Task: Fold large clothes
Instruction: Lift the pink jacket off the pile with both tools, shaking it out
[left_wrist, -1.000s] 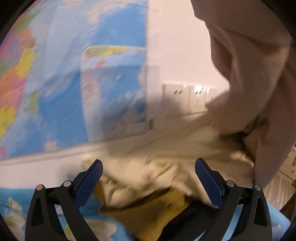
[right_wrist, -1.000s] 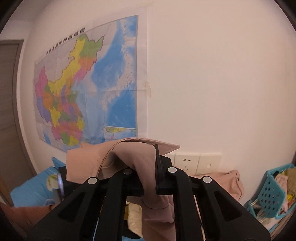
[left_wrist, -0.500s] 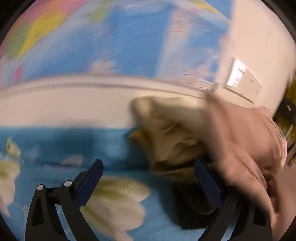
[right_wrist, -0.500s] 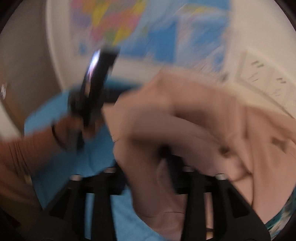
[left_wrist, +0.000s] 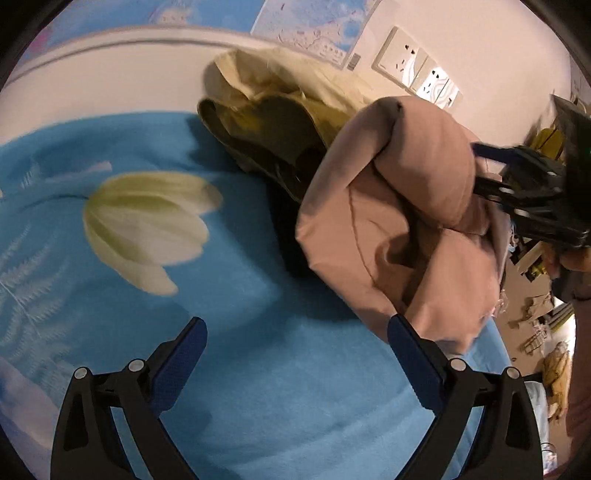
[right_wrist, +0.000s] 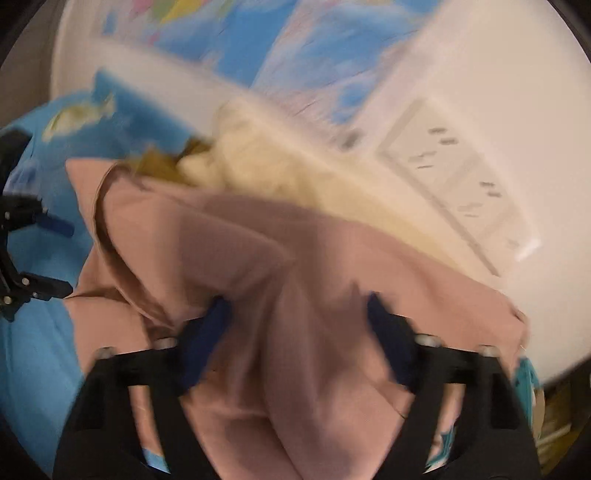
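Observation:
A large pink garment (left_wrist: 402, 229) lies bunched on the blue flowered bedspread (left_wrist: 221, 350); it also fills the right wrist view (right_wrist: 295, 295). My left gripper (left_wrist: 295, 354) is open and empty, just above the bedspread, with its right finger beside the pink cloth. My right gripper (right_wrist: 299, 332) is open, its blue pads apart, with the pink cloth draped between them; the view is blurred. It also shows in the left wrist view (left_wrist: 524, 184) at the far side of the garment.
A pile of cream and mustard clothes (left_wrist: 277, 107) lies against the white wall beyond the pink garment. Wall sockets (left_wrist: 417, 66) and a map (right_wrist: 295, 48) are on the wall. Clutter stands off the bed's right side (left_wrist: 535, 295).
Both grippers swung down from the wall towards the bed. My right gripper, shut on the pink garment a second ago, has opened and the garment has dropped onto the bedspread.

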